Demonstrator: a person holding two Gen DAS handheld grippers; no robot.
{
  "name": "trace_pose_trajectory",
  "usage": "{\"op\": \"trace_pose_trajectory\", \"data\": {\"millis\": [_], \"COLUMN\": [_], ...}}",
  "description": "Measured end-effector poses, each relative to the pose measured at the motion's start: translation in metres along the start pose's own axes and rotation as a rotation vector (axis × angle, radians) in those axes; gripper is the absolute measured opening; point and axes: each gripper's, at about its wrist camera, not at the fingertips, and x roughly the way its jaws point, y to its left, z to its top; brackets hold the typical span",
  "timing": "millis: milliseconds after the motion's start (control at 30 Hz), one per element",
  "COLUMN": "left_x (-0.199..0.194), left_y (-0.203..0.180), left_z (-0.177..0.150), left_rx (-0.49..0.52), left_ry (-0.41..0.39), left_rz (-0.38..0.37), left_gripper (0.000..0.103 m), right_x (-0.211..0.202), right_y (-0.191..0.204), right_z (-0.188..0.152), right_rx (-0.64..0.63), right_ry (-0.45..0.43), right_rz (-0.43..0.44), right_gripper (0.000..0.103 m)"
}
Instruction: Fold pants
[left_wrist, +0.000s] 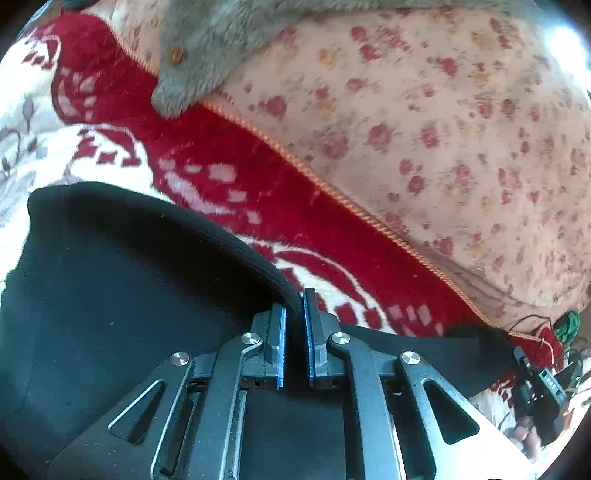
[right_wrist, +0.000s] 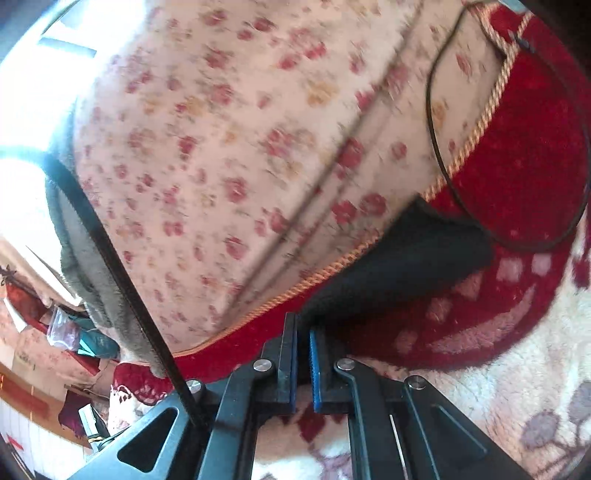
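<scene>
The black pants (left_wrist: 122, 295) lie on a red and white patterned blanket (left_wrist: 207, 144). In the left wrist view they fill the lower left, with a rounded folded edge running into my left gripper (left_wrist: 294, 314). That gripper is shut on this edge, blue pads tight against the cloth. In the right wrist view a dark end of the pants (right_wrist: 406, 266) rises from my right gripper (right_wrist: 303, 328), which is shut on it. Both views are tilted and a little blurred.
A cream bedcover with red flowers (left_wrist: 424, 129) lies beyond the blanket's orange cord trim (left_wrist: 332, 192). A grey fleece garment (left_wrist: 207, 55) rests at the top. A thin black cable (right_wrist: 436, 147) loops over the blanket. Room clutter (right_wrist: 62, 332) shows at the far left.
</scene>
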Motion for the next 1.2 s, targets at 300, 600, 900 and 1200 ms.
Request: {"op": "trace_pose_trajectory", "data": {"millis": [300, 600, 900, 1200], "left_x": [-0.057, -0.127, -0.141, -0.112], "left_y": [-0.006, -0.003, 0.026, 0.044], "left_z": [-0.015, -0.066, -0.145, -0.176], "left_rx": [0.033, 0.119, 0.198, 0.176], "left_ry": [-0.065, -0.121, -0.106, -0.025], "left_rz": [-0.061, -0.110, -0.059, -0.007], "left_gripper": [0.006, 0.006, 0.006, 0.006], "right_x": [-0.066, -0.138, -0.168, -0.155], "right_y": [0.014, 0.022, -0.025, -0.081], "right_z": [-0.013, -0.048, -0.121, -0.147], "right_rx": [-0.028, -0.070, -0.077, 0.098], "right_ry": [-0.044, -0.076, 0.005, 0.040], "right_rz": [0.060, 0.094, 0.010, 0.010], "right_gripper": [0.005, 0.005, 0.005, 0.015]}}
